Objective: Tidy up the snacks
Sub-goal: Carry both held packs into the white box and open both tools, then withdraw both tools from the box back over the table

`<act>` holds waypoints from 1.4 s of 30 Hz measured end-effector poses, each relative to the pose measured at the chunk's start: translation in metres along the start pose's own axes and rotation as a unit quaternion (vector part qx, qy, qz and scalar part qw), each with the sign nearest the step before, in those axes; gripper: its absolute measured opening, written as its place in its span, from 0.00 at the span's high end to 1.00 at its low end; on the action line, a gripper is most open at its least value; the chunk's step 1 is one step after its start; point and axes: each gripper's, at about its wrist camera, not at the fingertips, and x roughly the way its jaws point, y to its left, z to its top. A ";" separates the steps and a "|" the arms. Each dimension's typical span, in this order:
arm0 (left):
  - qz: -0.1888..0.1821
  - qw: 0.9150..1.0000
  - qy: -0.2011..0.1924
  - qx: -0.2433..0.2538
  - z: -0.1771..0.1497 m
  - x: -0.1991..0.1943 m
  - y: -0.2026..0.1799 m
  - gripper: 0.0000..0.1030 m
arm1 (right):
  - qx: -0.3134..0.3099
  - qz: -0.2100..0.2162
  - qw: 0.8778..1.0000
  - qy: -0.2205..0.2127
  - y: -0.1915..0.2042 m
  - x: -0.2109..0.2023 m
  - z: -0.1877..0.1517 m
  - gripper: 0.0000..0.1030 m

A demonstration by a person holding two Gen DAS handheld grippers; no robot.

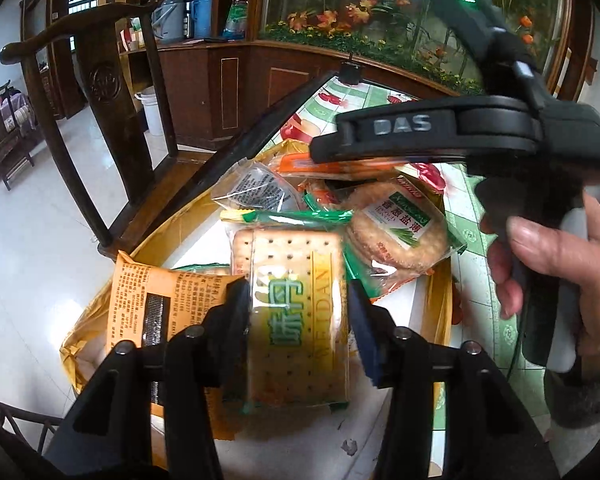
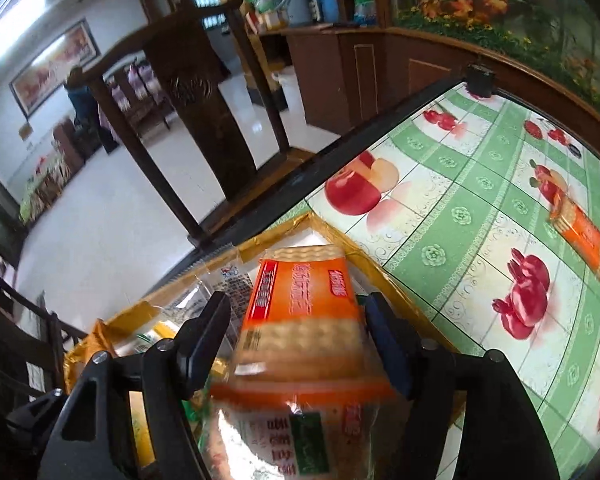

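Snacks fill the gold tray at the table's corner. My left gripper straddles the green cracker pack lying in the tray, jaws slightly apart, pads beside its edges but not pressing, as far as I can tell. My right gripper stands open around the orange biscuit pack, which is blurred and seems loose. Another orange pack lies well apart on the fruit-print tablecloth. A round cracker pack rests nearby in the tray.

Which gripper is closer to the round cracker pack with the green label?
Right. The right gripper hangs just above and behind the round cracker pack. The left gripper is nearer the camera, straddling the square cracker pack.
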 end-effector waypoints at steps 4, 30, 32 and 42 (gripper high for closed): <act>-0.001 1.000 -0.001 0.003 -0.001 0.000 -0.005 0.28 | 0.009 0.006 1.000 -0.023 -0.002 -0.021 -0.011 0.30; 0.022 0.998 -0.029 0.043 0.007 -0.010 -0.046 0.17 | 0.136 -0.029 0.987 -0.084 -0.104 -0.109 -0.114 0.23; 0.015 0.998 -0.030 0.047 0.009 -0.012 -0.053 0.17 | 0.150 -0.038 0.984 -0.084 -0.117 -0.112 -0.122 0.23; -0.039 0.998 -0.004 0.057 0.051 0.008 -0.114 0.16 | 0.172 -0.078 0.978 -0.089 -0.161 -0.140 -0.136 0.23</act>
